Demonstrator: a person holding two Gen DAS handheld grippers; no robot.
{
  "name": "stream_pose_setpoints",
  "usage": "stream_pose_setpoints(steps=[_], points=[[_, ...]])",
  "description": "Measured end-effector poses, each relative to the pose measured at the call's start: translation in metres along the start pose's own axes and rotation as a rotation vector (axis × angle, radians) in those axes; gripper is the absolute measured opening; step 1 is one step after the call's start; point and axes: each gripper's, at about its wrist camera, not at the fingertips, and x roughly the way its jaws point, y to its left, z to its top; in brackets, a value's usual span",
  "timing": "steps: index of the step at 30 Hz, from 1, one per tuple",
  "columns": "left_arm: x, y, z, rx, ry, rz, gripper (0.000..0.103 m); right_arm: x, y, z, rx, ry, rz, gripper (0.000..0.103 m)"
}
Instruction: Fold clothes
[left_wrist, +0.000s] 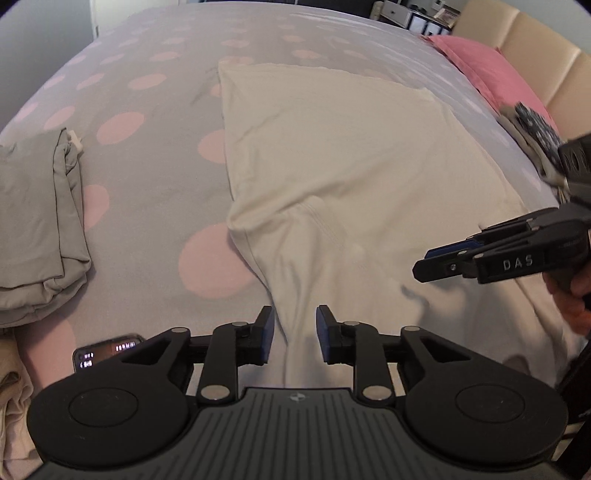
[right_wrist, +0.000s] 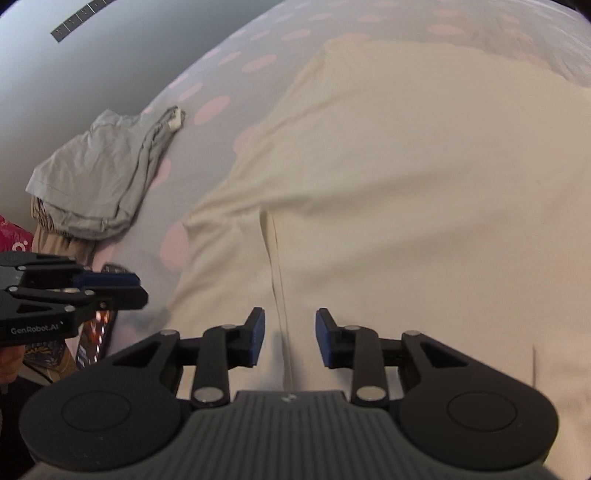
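Observation:
A cream garment (left_wrist: 332, 166) lies spread on the grey bed cover (left_wrist: 155, 206) with pink dots, a raised fold running toward its near edge. My left gripper (left_wrist: 294, 334) hovers open just above that near fold, nothing between its blue pads. The right gripper (left_wrist: 434, 264) shows side-on at the right of the left wrist view, over the garment's right part. In the right wrist view the right gripper (right_wrist: 290, 338) is open over the cream garment (right_wrist: 424, 192), a seam line running between its fingers. The left gripper (right_wrist: 122, 290) appears at the left edge there.
A folded grey garment (left_wrist: 37, 229) lies at the left of the bed, beige cloth (left_wrist: 11, 391) beneath it. A phone (left_wrist: 107, 354) with a lit screen rests near the front edge. A pink pillow (left_wrist: 487, 70), a dark patterned item (left_wrist: 535, 133) and a beige headboard (left_wrist: 535, 48) are at the right.

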Motion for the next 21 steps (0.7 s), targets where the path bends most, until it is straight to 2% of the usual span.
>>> stream_pose_setpoints(steps=[2,4,7,12,14,16,17,18,19,21], points=[[-0.006,-0.011,-0.012,0.023,-0.003,0.008,0.026,-0.007,-0.005,-0.011,0.031,0.018,0.002,0.034],[-0.014,-0.022,-0.027,0.046,-0.006,0.04,0.039,-0.013,-0.01,-0.021,0.061,0.036,0.004,0.034],[-0.024,-0.038,-0.05,0.096,-0.031,0.096,0.049,-0.02,-0.015,-0.034,0.108,0.055,0.011,0.035],[-0.016,-0.049,-0.072,0.159,0.024,0.217,0.05,-0.008,-0.017,-0.039,0.185,0.038,0.044,0.035],[-0.014,-0.051,-0.075,0.179,0.038,0.241,0.048,-0.005,-0.018,-0.041,0.214,0.028,0.053,0.033],[-0.013,-0.052,-0.078,0.195,0.05,0.249,0.047,-0.009,-0.018,-0.041,0.227,0.012,0.058,0.01],[-0.012,-0.054,-0.079,0.212,0.053,0.259,0.046,-0.013,-0.018,-0.041,0.229,0.001,0.065,0.006],[-0.011,-0.056,-0.08,0.23,0.055,0.269,0.038,-0.017,-0.018,-0.04,0.232,-0.009,0.072,0.004],[-0.009,-0.058,-0.082,0.247,0.058,0.279,0.023,-0.018,-0.018,-0.04,0.225,-0.014,0.068,0.003],[-0.008,-0.063,-0.084,0.279,0.063,0.266,0.006,-0.018,-0.018,-0.041,0.203,-0.017,0.047,0.003]])
